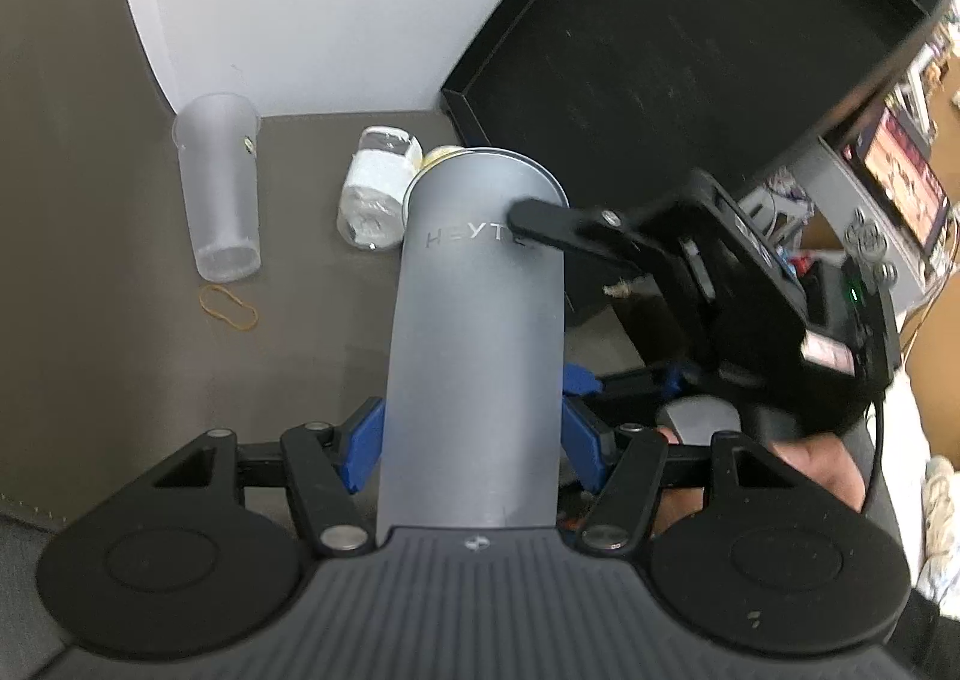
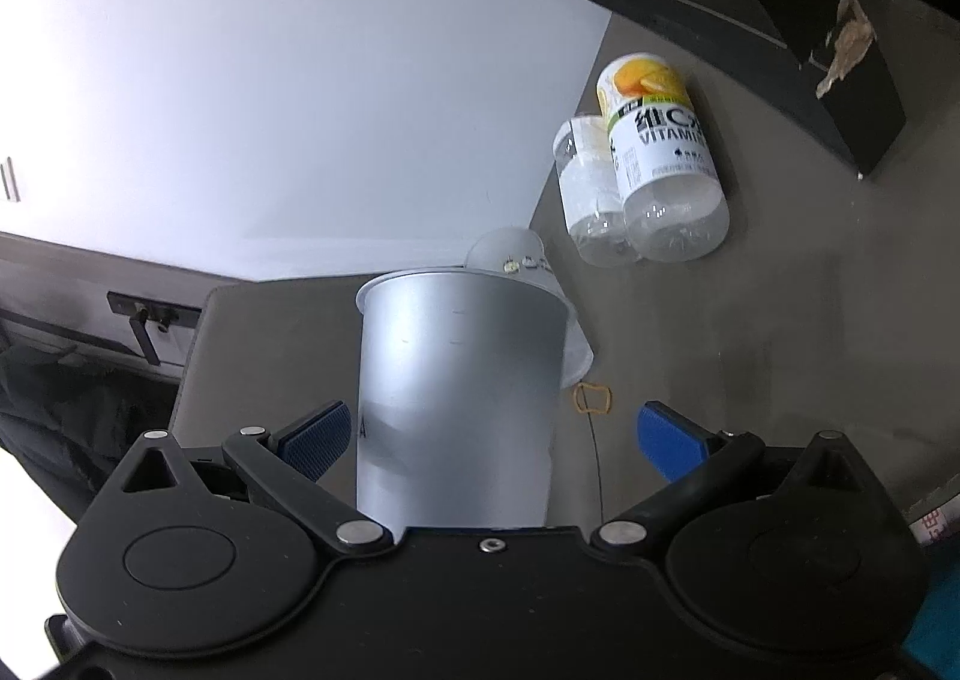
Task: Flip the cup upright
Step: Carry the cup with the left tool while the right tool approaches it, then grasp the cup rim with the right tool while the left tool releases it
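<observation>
A tall frosted grey cup [image 1: 474, 344] marked "HEYTEA" is held between the blue pads of my left gripper [image 1: 474, 440], which is shut on its lower body. The cup points away from the camera. My right gripper [image 2: 492, 440] is open around the same cup [image 2: 462, 404]; its blue pads [image 2: 666, 440] stand apart from the cup's sides. In the left wrist view the right gripper's black finger [image 1: 540, 224] reaches across the cup near its far end. A second frosted cup [image 1: 219, 188] stands on the table at the left.
The grey table [image 1: 120, 320] bears a rubber band [image 1: 228, 308] and two clear bottles lying down [image 2: 660, 164]. A black box [image 1: 660, 50] stands at the back right. A white wall [image 2: 270, 80] is behind.
</observation>
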`<state>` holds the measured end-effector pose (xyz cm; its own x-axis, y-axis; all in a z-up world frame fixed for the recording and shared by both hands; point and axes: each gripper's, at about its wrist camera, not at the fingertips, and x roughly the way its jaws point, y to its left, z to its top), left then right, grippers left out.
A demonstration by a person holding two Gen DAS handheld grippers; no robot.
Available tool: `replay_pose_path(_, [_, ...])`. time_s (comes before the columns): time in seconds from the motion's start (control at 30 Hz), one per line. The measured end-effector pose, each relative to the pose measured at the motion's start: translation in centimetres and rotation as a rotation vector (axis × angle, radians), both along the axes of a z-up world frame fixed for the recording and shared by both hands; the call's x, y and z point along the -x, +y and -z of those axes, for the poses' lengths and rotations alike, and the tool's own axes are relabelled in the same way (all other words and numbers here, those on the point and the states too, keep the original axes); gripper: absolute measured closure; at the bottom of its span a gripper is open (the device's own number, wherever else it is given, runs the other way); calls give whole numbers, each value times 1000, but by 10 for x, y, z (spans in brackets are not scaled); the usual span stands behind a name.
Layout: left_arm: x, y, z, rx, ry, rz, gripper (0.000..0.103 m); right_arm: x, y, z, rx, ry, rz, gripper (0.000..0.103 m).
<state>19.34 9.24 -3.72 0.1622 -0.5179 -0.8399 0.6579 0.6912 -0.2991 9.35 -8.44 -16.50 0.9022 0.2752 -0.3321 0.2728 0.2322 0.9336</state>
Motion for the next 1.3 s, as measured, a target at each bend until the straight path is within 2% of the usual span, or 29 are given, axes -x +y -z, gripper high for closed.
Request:
replay_pose_path(0.2, [14,0,3,-17,1,39,41,0,-2,3,-5,9,5,0])
replay_pose_path(0.43, [23,6,3,-20,20,56,41,4,-9,1,33,17,28,0])
replay_pose_path(0.73, [28,9,3,-47,14,63,41,-1,-9,2,41,20,-33,1])
replay_pose_path(0.8, [28,10,4,-55,17,63,41,-2,-7,0,57,23,-48,7])
replay_pose_path(0.83, [28,10,4,-56,19,63,40,-2,-7,-1,65,23,-50,16])
replay_pose_path(0.93, [28,11,5,-76,26,58,40,-1,-7,-3,82,23,-64,17])
replay_pose_path(1.2, [23,10,7,-130,28,43,38,6,2,-30,275,6,-54,17])
replay_pose_path(1.27, [22,10,5,-131,23,40,38,9,7,-41,352,-4,-48,17])
replay_pose_path(1.3, [22,10,5,-131,21,39,38,11,14,-53,448,-6,-44,17])
